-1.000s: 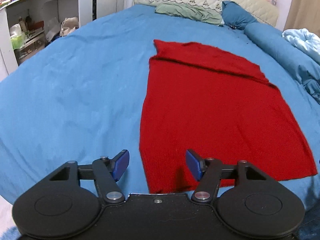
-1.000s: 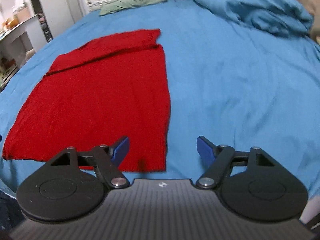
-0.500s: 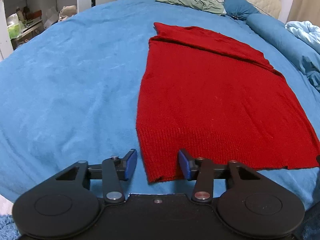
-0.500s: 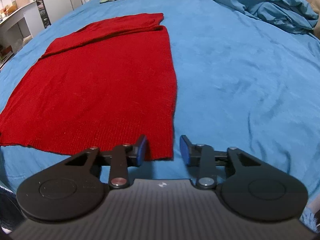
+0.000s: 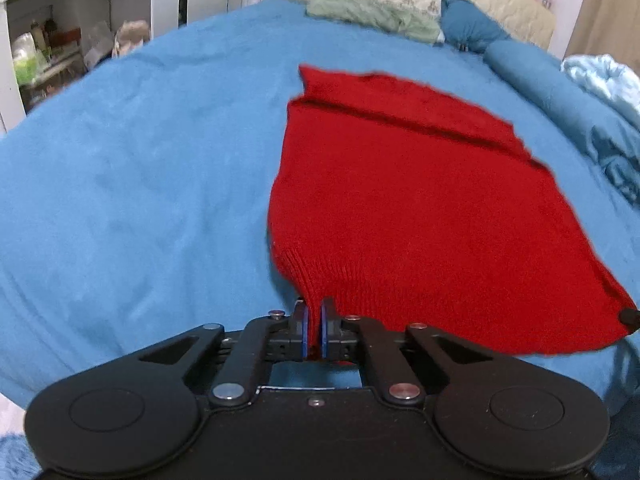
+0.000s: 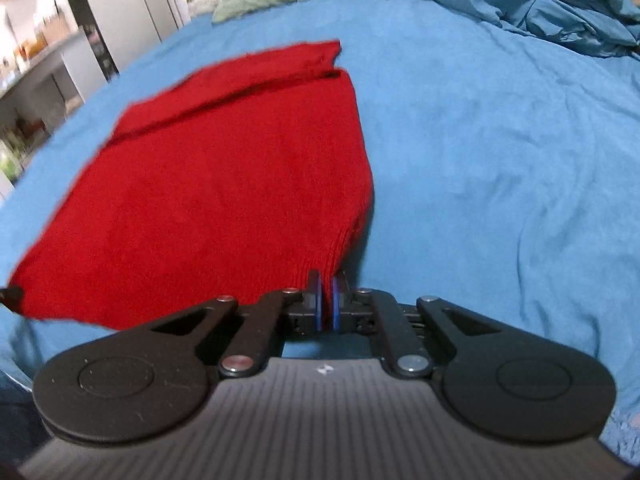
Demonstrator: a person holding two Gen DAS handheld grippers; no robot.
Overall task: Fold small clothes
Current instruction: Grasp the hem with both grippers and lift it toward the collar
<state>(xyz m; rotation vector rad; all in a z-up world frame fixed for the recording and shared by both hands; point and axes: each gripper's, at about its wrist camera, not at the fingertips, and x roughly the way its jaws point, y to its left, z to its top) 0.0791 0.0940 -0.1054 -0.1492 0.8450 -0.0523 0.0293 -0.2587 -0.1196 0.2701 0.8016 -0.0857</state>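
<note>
A red knit garment (image 5: 412,200) lies spread on the blue bed sheet (image 5: 140,200), with a fold across its far end. My left gripper (image 5: 314,322) is shut on the garment's near left corner and lifts it a little off the sheet. In the right wrist view the same garment (image 6: 224,184) fills the left half. My right gripper (image 6: 326,300) is shut on its near right corner, also raised. The tip of the right gripper (image 5: 630,316) shows at the garment's other near corner in the left wrist view.
A green pillow (image 5: 368,16) and a blue pillow (image 5: 468,28) lie at the headboard. A rumpled blue duvet (image 6: 540,4) lies along the right side of the bed. White shelves (image 5: 60,52) with clutter stand left of the bed.
Both grippers went from open to shut on the near corners of the red garment. The near hem has lifted off the sheet and bunched toward the fingers.
</note>
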